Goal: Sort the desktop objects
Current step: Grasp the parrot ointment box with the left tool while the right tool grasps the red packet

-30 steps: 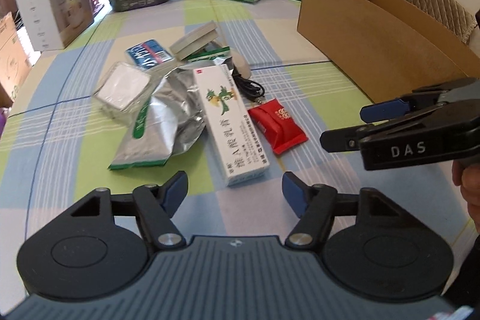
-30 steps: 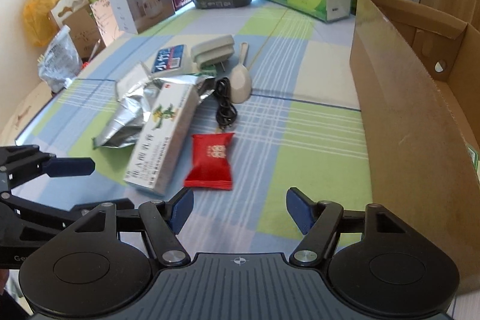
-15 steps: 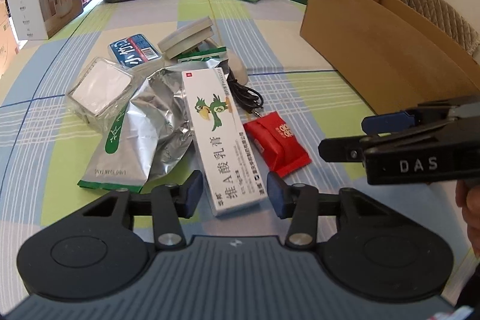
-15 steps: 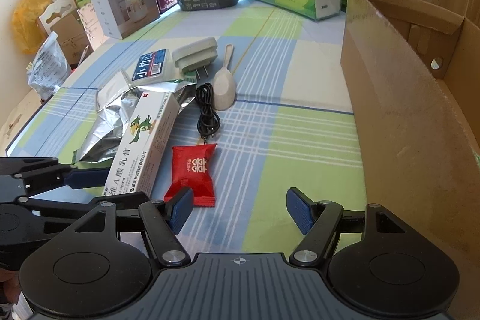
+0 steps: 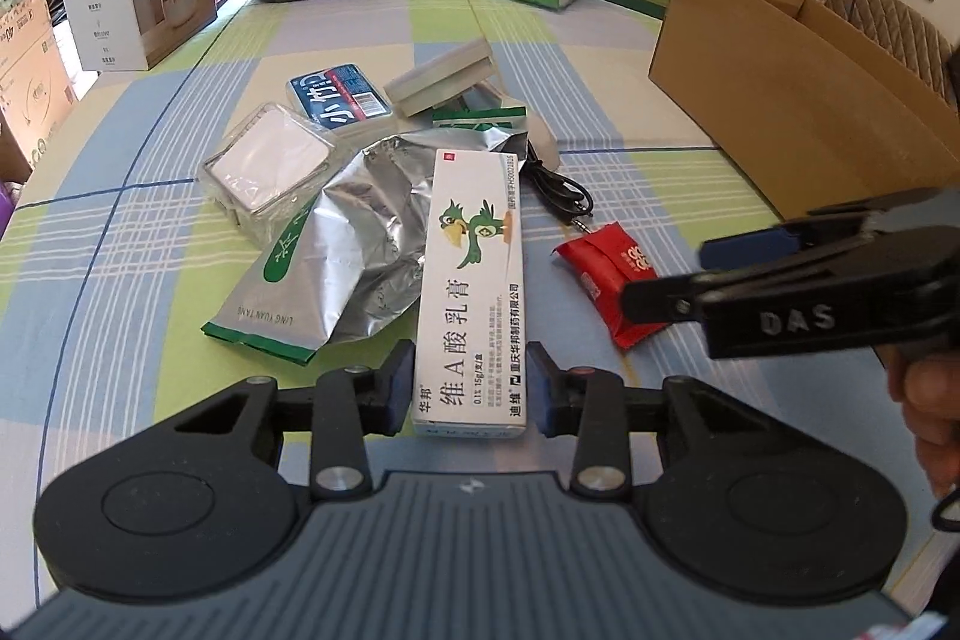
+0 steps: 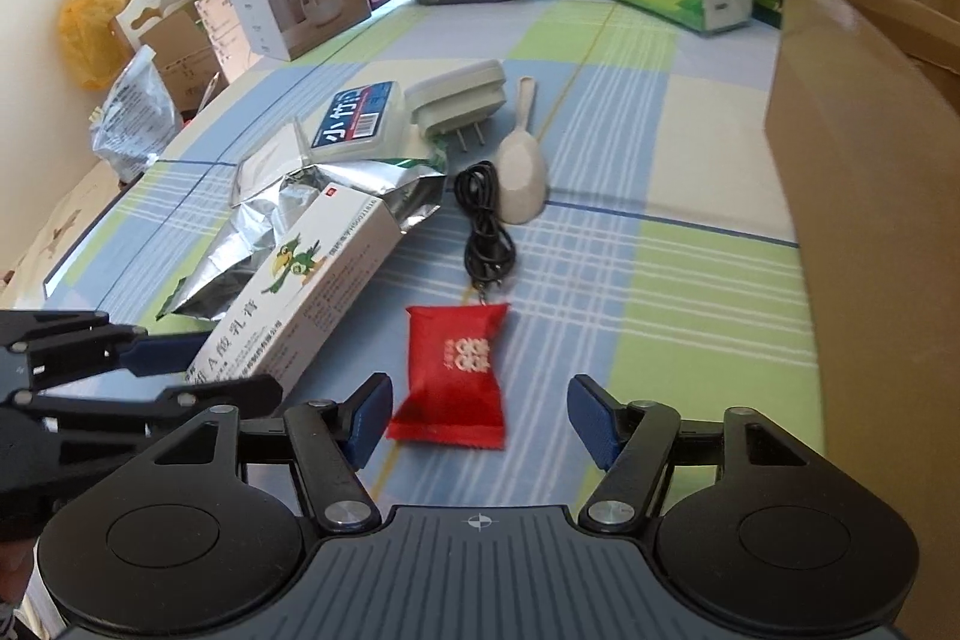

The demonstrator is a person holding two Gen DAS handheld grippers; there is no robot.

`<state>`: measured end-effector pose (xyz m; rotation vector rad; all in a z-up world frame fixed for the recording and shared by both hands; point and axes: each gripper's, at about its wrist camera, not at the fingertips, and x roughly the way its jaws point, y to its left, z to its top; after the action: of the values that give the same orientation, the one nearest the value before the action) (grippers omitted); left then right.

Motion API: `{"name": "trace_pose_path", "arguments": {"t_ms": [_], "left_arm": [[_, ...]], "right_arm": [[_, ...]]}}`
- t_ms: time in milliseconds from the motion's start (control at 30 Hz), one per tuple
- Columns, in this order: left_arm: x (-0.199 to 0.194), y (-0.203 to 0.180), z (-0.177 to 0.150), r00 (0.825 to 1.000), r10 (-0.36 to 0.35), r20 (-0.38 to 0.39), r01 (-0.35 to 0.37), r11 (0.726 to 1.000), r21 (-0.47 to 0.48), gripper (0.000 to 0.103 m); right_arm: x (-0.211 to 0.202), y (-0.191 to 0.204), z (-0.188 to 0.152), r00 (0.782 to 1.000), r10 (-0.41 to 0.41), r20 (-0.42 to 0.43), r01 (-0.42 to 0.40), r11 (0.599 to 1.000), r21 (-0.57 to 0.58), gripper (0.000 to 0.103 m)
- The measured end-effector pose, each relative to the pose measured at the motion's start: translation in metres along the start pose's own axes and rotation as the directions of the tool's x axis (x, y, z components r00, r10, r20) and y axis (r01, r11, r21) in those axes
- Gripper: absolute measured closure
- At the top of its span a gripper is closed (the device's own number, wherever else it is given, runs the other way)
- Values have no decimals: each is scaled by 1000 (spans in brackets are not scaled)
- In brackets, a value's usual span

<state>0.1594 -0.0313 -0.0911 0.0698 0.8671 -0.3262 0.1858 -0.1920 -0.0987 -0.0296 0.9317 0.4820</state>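
Gripping the near end of the long white ointment box [image 5: 474, 280], my left tongs [image 5: 471, 388] pinch its sides; its long axis runs far. My right tongs [image 6: 477, 415] gape around the red sachet [image 6: 456, 370].

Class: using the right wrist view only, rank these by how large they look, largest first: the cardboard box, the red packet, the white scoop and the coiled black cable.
1. cardboard box
2. red packet, though it lies nearest the camera
3. white scoop and black cable: too alike to rank
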Motion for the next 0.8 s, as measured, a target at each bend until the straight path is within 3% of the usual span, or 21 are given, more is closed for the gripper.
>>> {"name": "trace_pose_path", "arguments": {"t_ms": [333, 467, 800], "left_arm": [[2, -1, 0, 1000, 4, 11, -4, 1000, -3, 69], [3, -2, 1, 1000, 7, 12, -7, 1000, -2, 69], [11, -5, 6, 999, 19, 30, -19, 1000, 0, 67]], "right_arm": [[23, 5, 9, 1000, 12, -17, -13, 998, -65, 55], [23, 5, 10, 1000, 10, -26, -12, 997, -76, 74], [0, -5, 1, 998, -32, -54, 33, 999, 14, 78]]}}
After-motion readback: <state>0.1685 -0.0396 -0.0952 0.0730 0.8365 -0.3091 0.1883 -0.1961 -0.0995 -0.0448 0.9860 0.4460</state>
